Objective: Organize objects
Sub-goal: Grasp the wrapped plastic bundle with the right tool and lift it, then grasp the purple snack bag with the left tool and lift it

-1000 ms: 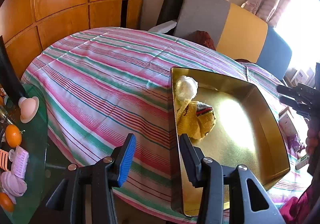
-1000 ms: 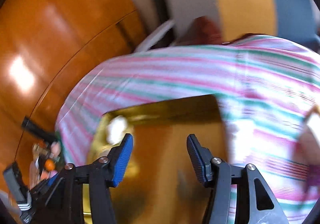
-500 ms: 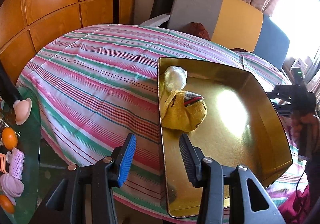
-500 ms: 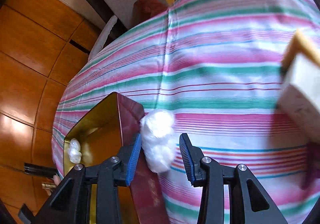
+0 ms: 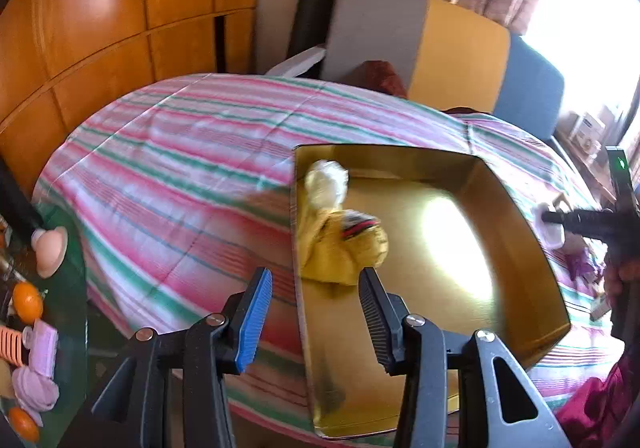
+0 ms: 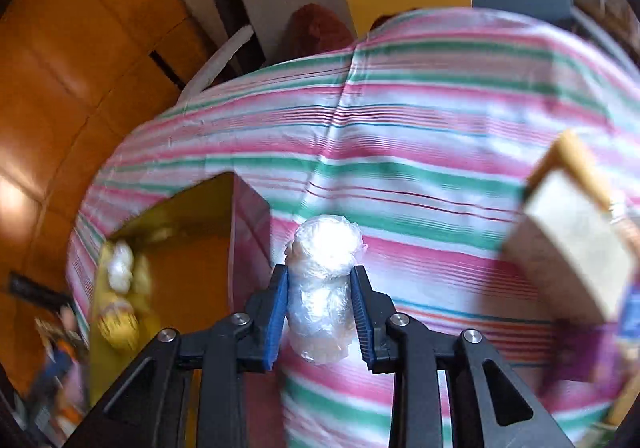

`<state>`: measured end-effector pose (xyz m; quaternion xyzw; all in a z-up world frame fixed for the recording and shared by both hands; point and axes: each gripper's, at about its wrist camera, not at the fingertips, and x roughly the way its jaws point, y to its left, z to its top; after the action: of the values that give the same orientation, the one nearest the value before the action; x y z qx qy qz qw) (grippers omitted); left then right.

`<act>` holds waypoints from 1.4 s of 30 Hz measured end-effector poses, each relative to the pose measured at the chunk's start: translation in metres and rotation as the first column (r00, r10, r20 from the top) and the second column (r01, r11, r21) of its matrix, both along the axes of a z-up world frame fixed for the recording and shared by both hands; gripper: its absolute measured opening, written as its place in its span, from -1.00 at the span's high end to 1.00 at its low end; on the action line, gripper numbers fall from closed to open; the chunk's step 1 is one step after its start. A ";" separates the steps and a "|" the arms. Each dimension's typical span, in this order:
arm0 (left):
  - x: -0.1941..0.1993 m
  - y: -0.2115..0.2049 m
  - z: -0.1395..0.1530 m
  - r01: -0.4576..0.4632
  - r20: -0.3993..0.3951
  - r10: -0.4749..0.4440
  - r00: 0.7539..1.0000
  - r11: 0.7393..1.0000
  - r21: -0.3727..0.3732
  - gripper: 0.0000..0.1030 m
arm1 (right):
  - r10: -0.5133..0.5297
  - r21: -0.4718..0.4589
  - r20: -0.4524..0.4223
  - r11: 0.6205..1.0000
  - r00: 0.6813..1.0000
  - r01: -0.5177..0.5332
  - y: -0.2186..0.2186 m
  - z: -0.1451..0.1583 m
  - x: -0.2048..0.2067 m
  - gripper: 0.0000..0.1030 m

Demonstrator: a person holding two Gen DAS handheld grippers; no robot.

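Note:
A gold tray (image 5: 520, 216) lies on the striped tablecloth (image 5: 180, 176). It holds a yellow knitted item (image 5: 340, 252) and a white plastic-wrapped bundle (image 5: 326, 184). My left gripper (image 5: 314, 320) is open and straddles the tray's near left wall without touching it. To the right of the tray (image 6: 192, 248), my right gripper (image 6: 320, 312) is closing on a second plastic-wrapped bundle (image 6: 324, 260). Both pads press on its sides just above the cloth. In the left wrist view the right gripper (image 5: 560, 218) shows beyond the tray's right wall.
A pale box with a yellow edge (image 6: 572, 240) sits close on the right of the held bundle. A glass side table (image 5: 72, 328) at the left carries oranges (image 5: 26, 302) and pink items. Grey, yellow and blue cushions (image 5: 460, 48) stand behind the table.
My right gripper swung from over the tray to the cloth on its right, sank, and shut on the white bundle. The left gripper shifted slightly, and the tray wall now sits midway between its fingers.

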<state>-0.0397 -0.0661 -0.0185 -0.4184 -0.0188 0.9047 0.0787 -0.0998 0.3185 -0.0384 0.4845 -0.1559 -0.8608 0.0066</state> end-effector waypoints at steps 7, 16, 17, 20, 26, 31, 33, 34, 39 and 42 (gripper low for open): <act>0.001 0.048 0.015 0.154 -0.013 -0.154 0.988 0.988 0.025 0.12 | 0.045 0.083 0.073 0.995 0.996 -0.051 0.036 0.000 0.081 0.39; 0.004 0.156 0.030 0.414 0.002 -0.414 0.910 0.910 0.027 0.12 | -0.082 0.081 0.093 0.994 0.992 0.074 0.093 -0.002 0.159 0.39; 0.005 0.171 0.029 0.445 0.010 -0.446 0.895 0.895 0.033 0.12 | -0.110 0.081 0.070 0.991 0.991 0.105 0.100 0.002 0.165 0.39; 0.007 0.210 0.021 0.514 0.048 -0.517 0.854 0.855 0.061 0.12 | -0.192 0.084 -0.003 0.978 0.981 0.192 0.122 0.012 0.179 0.39; 0.019 0.293 0.000 0.629 0.080 -0.636 0.768 0.772 0.094 0.12 | -0.332 -0.002 -0.128 0.943 0.935 0.334 0.150 0.024 0.190 0.39; 0.031 0.357 -0.028 0.719 0.097 -0.715 0.693 0.695 -0.012 0.09 | -0.415 -0.111 -0.195 0.909 0.888 0.401 0.167 0.032 0.195 0.38; 0.031 0.376 -0.039 0.733 0.121 -0.726 0.677 0.679 -0.033 -0.05 | -0.416 -0.133 -0.209 0.909 0.885 0.396 0.168 0.033 0.196 0.38; 0.030 0.383 -0.042 0.739 0.128 -0.731 0.670 0.673 -0.026 -0.10 | -0.414 -0.137 -0.215 0.909 0.884 0.393 0.167 0.034 0.195 0.38; 0.022 0.410 -0.050 0.737 0.119 -0.731 0.672 0.676 -0.009 -0.11 | -0.435 -0.188 -0.227 0.898 0.871 0.399 0.173 0.034 0.199 0.38; 0.017 0.424 -0.052 0.725 0.095 -0.721 0.687 0.688 -0.022 -0.11 | -0.445 -0.214 -0.234 0.891 0.864 0.401 0.177 0.034 0.201 0.37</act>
<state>-0.0229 0.3580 -0.0705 -0.4294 0.1705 0.7834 0.4157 0.1007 0.4958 -0.0046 0.3109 -0.3237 -0.8851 -0.1227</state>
